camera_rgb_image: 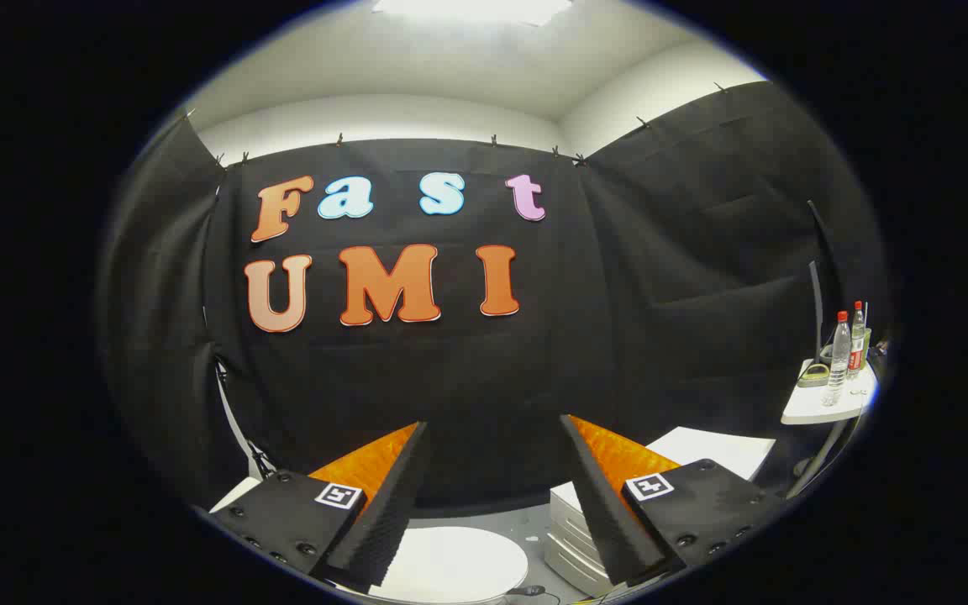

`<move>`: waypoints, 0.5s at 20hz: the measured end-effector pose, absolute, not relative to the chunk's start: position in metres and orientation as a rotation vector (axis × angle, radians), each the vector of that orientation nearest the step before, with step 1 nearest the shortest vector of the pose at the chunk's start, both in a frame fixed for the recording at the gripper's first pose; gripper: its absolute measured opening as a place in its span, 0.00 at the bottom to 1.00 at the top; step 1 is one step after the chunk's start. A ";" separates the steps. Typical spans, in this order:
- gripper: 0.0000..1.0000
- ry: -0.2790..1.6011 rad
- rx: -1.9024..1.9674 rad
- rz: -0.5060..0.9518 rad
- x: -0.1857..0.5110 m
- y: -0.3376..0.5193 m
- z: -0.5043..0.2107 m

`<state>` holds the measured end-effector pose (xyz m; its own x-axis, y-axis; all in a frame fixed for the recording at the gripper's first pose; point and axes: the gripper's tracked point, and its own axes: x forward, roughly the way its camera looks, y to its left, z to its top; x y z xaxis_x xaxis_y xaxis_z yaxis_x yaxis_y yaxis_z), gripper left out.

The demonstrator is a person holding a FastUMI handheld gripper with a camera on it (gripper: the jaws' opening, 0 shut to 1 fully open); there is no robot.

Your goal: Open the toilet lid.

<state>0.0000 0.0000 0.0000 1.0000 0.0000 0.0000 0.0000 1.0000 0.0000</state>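
A white oval toilet lid (459, 561) lies flat and shut low down between my fingers, partly hidden behind the left finger (379, 521). My gripper (492, 433) hangs well above it, open, with a wide gap and nothing between the black ribbed pads. The fingertips point at the black cloth wall, not at the lid. The right finger (606, 512) overlaps a white stack beside the toilet.
A white stack of flat boxes (568, 538) stands just right of the lid, with a white sheet or board (715, 449) beyond it. At the far right a small white table (824, 407) carries two bottles (841, 357). Black cloth walls close in on all sides.
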 end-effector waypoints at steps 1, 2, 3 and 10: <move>0.98 0.002 -0.003 -0.001 -0.001 0.000 -0.001; 0.98 0.004 -0.004 -0.002 0.001 0.000 -0.001; 0.98 0.005 -0.002 -0.001 0.001 0.000 -0.002; 0.98 0.016 0.011 -0.001 0.004 -0.001 -0.008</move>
<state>0.0044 -0.0005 -0.0076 0.9999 -0.0008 -0.0157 0.0010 0.9999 0.0110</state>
